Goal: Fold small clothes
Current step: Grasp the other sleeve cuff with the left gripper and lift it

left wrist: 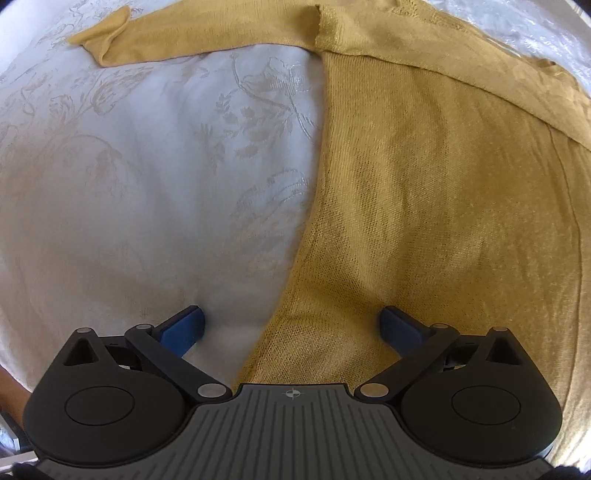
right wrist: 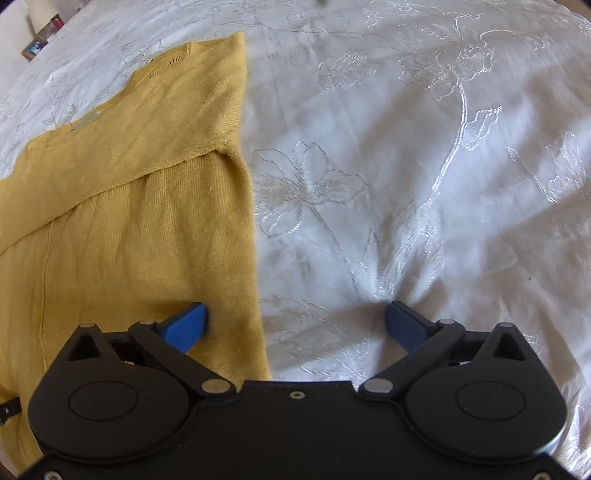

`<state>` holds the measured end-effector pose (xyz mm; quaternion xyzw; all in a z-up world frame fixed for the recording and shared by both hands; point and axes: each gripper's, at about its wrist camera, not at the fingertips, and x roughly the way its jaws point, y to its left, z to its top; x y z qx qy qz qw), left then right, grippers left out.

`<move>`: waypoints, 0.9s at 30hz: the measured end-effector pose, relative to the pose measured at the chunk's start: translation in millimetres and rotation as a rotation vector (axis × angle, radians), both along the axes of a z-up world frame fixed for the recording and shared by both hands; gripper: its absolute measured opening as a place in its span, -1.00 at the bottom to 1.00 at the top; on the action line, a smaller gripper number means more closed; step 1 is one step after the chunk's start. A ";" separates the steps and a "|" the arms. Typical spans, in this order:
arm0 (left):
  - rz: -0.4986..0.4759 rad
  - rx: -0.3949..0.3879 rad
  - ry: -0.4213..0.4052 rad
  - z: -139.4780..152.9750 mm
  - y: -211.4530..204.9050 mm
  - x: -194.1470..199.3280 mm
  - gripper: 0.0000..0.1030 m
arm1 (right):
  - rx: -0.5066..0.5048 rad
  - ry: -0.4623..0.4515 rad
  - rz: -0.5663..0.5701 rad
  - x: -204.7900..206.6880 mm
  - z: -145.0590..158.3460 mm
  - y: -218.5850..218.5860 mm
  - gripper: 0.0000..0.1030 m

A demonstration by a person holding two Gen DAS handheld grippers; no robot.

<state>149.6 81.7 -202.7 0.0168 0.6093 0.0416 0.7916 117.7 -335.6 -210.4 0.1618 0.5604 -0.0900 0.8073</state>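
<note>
A mustard-yellow knit sweater (left wrist: pixel 424 192) lies flat on a white embroidered bedspread (left wrist: pixel 129 184). Its left sleeve (left wrist: pixel 177 40) stretches out to the far left; the other sleeve lies folded across the body. My left gripper (left wrist: pixel 291 325) is open and empty, straddling the sweater's left side edge near the hem. In the right wrist view the sweater (right wrist: pixel 140 206) fills the left half. My right gripper (right wrist: pixel 297 319) is open and empty, straddling the sweater's right side edge, left fingertip (right wrist: pixel 188 325) over the knit, right one over the bedspread (right wrist: pixel 424 166).
The white bedspread spreads wide on both sides of the sweater. Small objects stand at the far top left beyond the bed (right wrist: pixel 40 33). The bed's edge shows at the lower left of the left wrist view (left wrist: pixel 14 373).
</note>
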 end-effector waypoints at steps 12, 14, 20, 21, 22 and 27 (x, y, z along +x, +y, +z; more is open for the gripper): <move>-0.003 -0.022 -0.033 -10.1 3.9 -12.4 1.00 | 0.003 -0.009 0.045 -4.7 1.8 1.6 1.00; -0.025 -0.035 0.007 -9.1 10.0 -5.9 1.00 | 0.010 0.018 0.043 2.1 5.3 -0.1 0.97; -0.100 -0.041 -0.112 30.2 35.9 4.4 0.59 | -0.091 -0.069 -0.062 0.1 54.6 19.0 0.93; -0.099 -0.034 -0.141 37.2 44.1 7.4 0.59 | -0.100 -0.096 -0.068 0.0 64.2 28.3 0.93; -0.099 -0.032 -0.172 46.0 54.3 11.9 0.59 | -0.103 -0.111 -0.070 0.1 70.4 36.6 0.93; -0.053 0.001 -0.253 70.7 110.8 63.5 0.59 | -0.070 -0.151 -0.061 12.0 90.1 95.2 0.94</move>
